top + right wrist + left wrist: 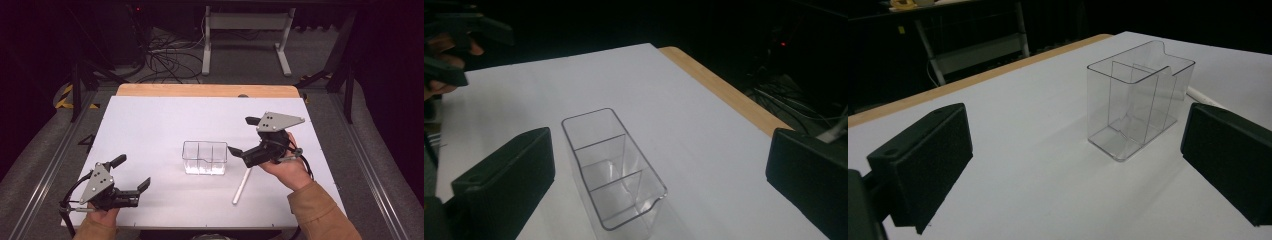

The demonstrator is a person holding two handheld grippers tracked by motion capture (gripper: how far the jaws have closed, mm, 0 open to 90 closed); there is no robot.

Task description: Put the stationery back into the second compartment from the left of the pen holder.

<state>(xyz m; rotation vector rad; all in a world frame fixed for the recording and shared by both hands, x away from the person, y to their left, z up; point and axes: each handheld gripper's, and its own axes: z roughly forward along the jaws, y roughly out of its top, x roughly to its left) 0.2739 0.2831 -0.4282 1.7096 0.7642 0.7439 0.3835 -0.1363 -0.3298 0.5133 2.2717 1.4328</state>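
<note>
A clear plastic organiser (pixel 204 157) with three compartments stands upright and empty in the middle of the white table top (pixel 165 120). A white rod (pixel 242 186) lies flat just right of it. My right gripper (pixel 242 135) hovers beside the organiser's right end, open, with nothing between its fingers. In the right gripper view the organiser (pixel 611 170) sits ahead, between the wide-apart jaws. My left gripper (pixel 132 172) is held near the front left corner, open and empty, well apart from the organiser (pixel 1138 107). The rod's end (pixel 1200 96) peeks out behind the organiser.
A wooden strip (pixel 207 90) runs along the table's far edge. Beyond it stand a white frame (pixel 245 35) and loose cables (pixel 165 60) on the floor. The other hand and its gripper (pixel 454 45) appear at the top left of the right gripper view.
</note>
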